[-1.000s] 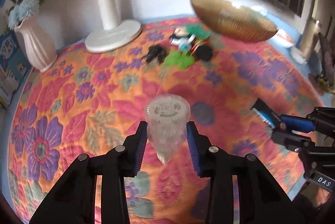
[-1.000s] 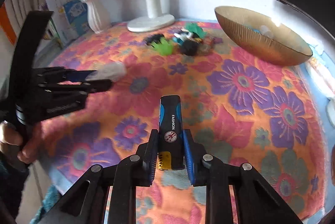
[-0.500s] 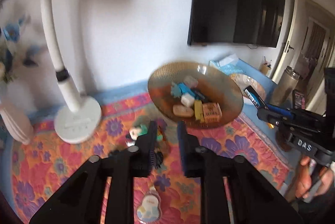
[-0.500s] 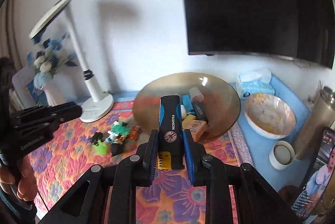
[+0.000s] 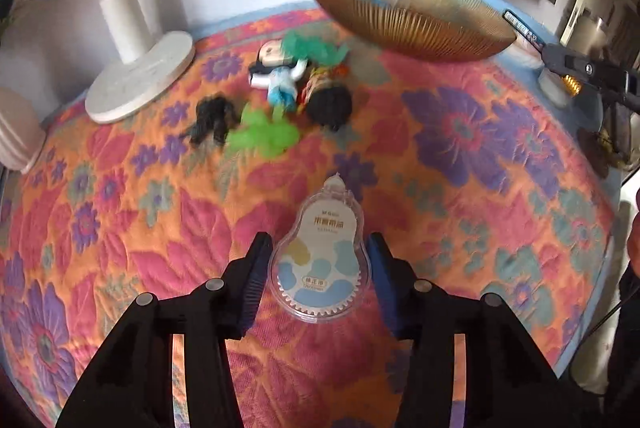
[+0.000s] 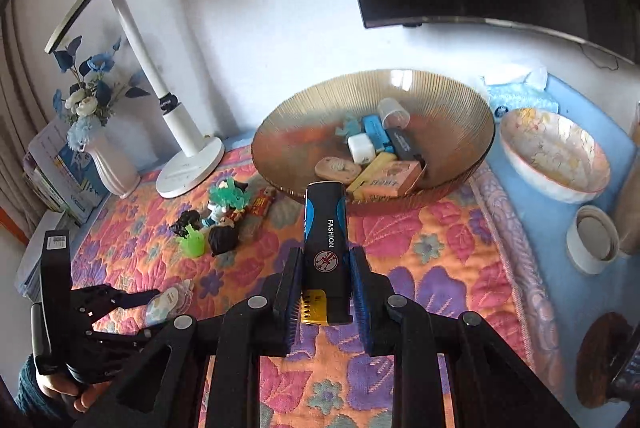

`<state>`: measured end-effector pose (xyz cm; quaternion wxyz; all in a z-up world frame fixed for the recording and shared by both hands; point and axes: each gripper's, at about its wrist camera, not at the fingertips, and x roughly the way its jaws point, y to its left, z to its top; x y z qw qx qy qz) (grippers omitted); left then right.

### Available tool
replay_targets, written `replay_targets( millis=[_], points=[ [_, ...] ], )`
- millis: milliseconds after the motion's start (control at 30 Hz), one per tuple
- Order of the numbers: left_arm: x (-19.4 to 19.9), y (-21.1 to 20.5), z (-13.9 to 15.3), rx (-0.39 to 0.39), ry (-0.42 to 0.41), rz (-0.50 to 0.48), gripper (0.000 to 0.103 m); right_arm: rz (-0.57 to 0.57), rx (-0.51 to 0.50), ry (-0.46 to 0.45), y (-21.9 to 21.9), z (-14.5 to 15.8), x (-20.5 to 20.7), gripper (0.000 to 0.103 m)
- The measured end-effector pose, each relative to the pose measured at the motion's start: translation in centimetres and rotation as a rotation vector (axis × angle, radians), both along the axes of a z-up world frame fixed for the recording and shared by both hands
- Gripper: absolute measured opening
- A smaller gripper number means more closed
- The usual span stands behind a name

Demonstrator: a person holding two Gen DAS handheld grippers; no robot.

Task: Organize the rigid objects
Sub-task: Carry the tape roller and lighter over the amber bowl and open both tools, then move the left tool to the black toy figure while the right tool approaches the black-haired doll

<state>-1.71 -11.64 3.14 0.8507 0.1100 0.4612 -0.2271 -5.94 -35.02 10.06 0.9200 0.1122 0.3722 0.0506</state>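
Note:
A clear correction tape dispenser (image 5: 320,264) lies flat on the flowered cloth. My left gripper (image 5: 318,242) straddles it with its jaws opening, and the pads stand just clear of its sides. In the right wrist view the same dispenser (image 6: 166,304) shows between the left gripper's fingers (image 6: 136,298). My right gripper (image 6: 326,256) is shut on a black and blue trimmer (image 6: 325,224) with a gold blade, held above the cloth in front of the ribbed amber bowl (image 6: 452,99). That bowl (image 5: 408,15) holds several small rigid items.
A heap of small toy figures (image 5: 296,83) lies mid-cloth. A white lamp base (image 5: 140,75) and a flower vase (image 6: 116,163) stand at the back left. Right of the amber bowl are a white patterned bowl (image 6: 556,155) and a small white cup (image 6: 592,240).
The left gripper let go of the dispenser, which now lies flat, then came back down with its jaws apart around it. The right gripper carried the trimmer up towards the amber bowl.

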Motion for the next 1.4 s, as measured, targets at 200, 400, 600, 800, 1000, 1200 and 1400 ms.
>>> replay_targets(
  millis=[200, 400, 600, 800, 1000, 1200, 1400],
  points=[
    [2.5, -3.3, 7.3, -0.139, -0.155, -0.027, 0.046, -0.071, -0.024, -0.077, -2.7, 3.3, 1.7, 0.022],
    [7.7, -9.4, 9.7, -0.183, -0.184, -0.055, 0.046, -0.216, -0.042, 0.045, -5.3, 1.8, 6.8, 0.022],
    [9.7, -11.1, 8.7, -0.154, -0.224, 0.012, 0.096, -0.263, -0.024, 0.087, -7.5, 0.5, 9.2, 0.035],
    [8.0, -4.9, 9.2, -0.220, -0.230, 0.106, 0.097, -0.235, 0.049, 0.035, -7.1, 1.1, 5.4, 0.060],
    [3.9, 3.5, 8.1, -0.233, -0.211, 0.256, 0.097, -0.078, 0.089, 0.007, -1.6, 1.6, 2.1, 0.063],
    [0.7, 8.8, 3.7, -0.159, -0.174, 0.393, 0.097, 0.068, 0.051, 0.001, 5.2, -1.1, 0.5, 0.083],
    [0.2, 9.5, -1.6, -0.034, -0.093, 0.404, 0.097, 0.098, -0.073, 0.115, 8.4, -6.9, 1.1, 0.082]
  ],
)
